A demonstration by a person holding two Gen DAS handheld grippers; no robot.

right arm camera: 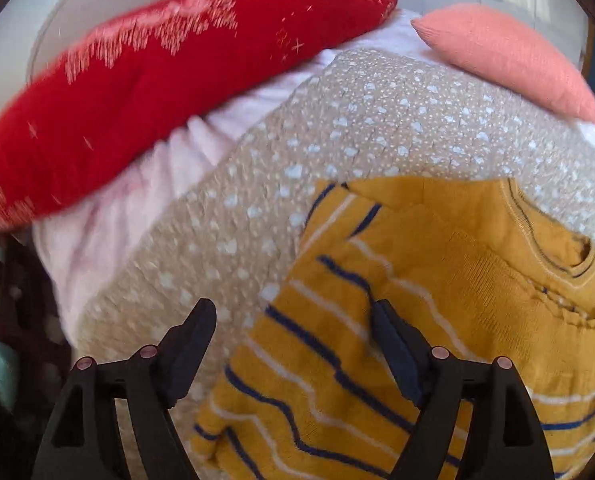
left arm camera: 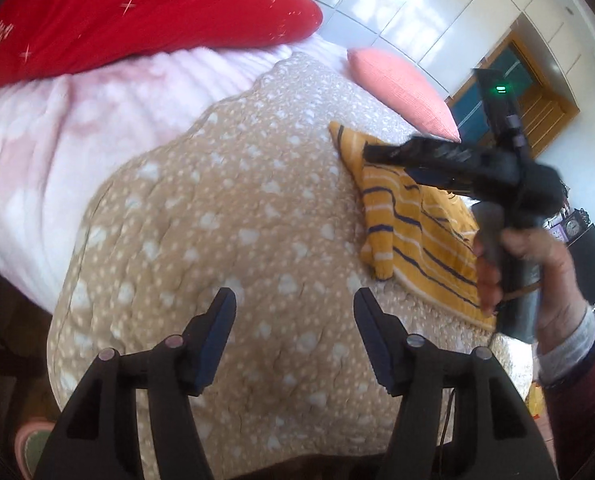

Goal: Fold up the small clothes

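A mustard-yellow sweater [right arm camera: 437, 300] with navy and white stripes lies flat on the tan dotted blanket [right arm camera: 337, 128], neckline toward the far right and one sleeve folded across the body. My right gripper [right arm camera: 293, 312] hangs open just above the sweater's left edge, its right finger over the striped knit and its left finger over the blanket. In the left wrist view the sweater [left arm camera: 409, 240] is to the right, and the right gripper [left arm camera: 381, 154], blurred, sits over its top with a hand [left arm camera: 545, 264] on its handle. My left gripper [left arm camera: 295, 304] is open over bare blanket, left of the sweater.
A red pillow [left arm camera: 137, 12] and a salmon cushion [left arm camera: 401, 88] lie at the far side of the bed. A pale pink fleece [left arm camera: 57, 140] covers the left part. The bed's edge drops off at the lower left, near a slipper [left arm camera: 29, 444]. White wardrobe doors [left arm camera: 417, 0] stand behind.
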